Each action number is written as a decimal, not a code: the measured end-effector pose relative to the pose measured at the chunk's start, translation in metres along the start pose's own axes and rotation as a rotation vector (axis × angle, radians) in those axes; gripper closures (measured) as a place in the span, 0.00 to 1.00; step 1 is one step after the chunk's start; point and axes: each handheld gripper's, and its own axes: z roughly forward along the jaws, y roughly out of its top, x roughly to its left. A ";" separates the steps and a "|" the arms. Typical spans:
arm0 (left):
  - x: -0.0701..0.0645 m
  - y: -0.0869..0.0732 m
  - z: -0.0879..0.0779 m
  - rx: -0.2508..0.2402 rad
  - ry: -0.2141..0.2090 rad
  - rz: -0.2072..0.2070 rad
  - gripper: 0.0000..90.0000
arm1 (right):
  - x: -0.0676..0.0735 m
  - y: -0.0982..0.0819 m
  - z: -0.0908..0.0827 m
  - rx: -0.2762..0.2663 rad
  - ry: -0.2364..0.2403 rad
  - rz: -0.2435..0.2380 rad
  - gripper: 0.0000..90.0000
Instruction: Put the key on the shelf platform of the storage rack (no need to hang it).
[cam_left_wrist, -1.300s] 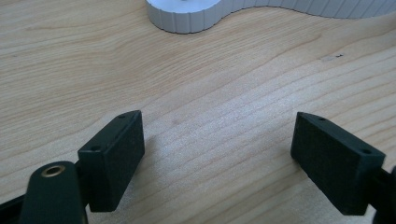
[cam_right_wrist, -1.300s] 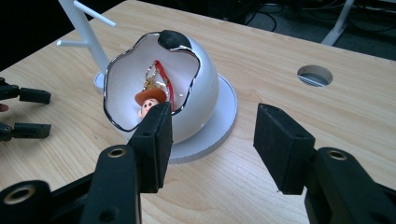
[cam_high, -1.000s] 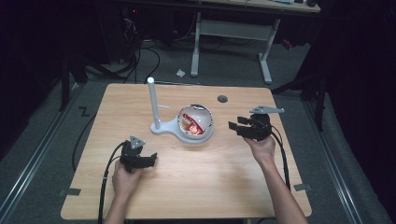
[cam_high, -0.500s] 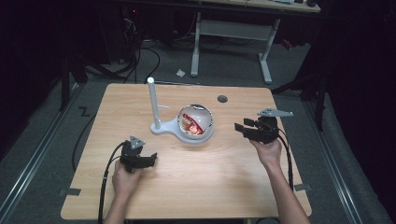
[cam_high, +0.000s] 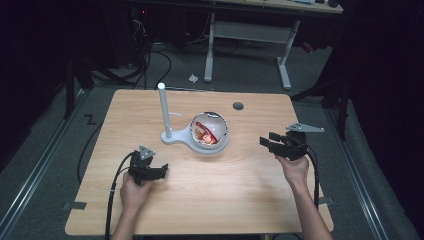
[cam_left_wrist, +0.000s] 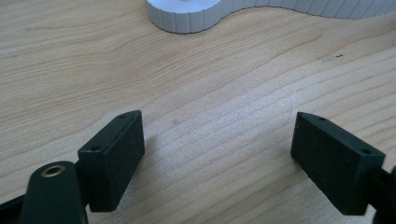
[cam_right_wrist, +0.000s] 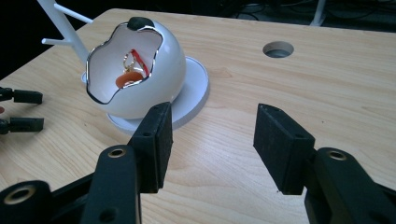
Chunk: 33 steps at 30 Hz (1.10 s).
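Tabletop bears glossy white egg-shaped shell (cam_right_wrist: 140, 74), jagged-mouthed.

Left gripper (cam_high: 161, 172) rested near table's (cam_high: 250, 200) front left, right gripper (cam_high: 265, 143) held right of white egg-shaped shell (cam_high: 210, 131) on white stand (cam_high: 165, 112), apart

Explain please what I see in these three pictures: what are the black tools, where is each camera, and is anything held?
A person sits at a light wooden table and holds a black hand-held left gripper and right gripper. One camera looks down from above; two others ride on the grippers and look along their black fingers. On the table stands a white egg-shaped shell with an open front, with red and orange pieces inside, on a white base with a tall white post. Both grippers are open and hold nothing.
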 end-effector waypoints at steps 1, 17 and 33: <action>0.000 0.000 0.000 0.000 0.000 0.000 0.20 | 0.000 -0.002 -0.001 0.002 -0.002 0.006 0.53; 0.000 0.000 0.000 0.000 0.000 0.000 0.20 | -0.004 -0.027 -0.007 0.013 -0.003 0.034 0.53; 0.000 0.000 0.000 0.000 0.000 0.000 0.20 | -0.006 -0.048 -0.003 0.029 0.004 0.080 0.53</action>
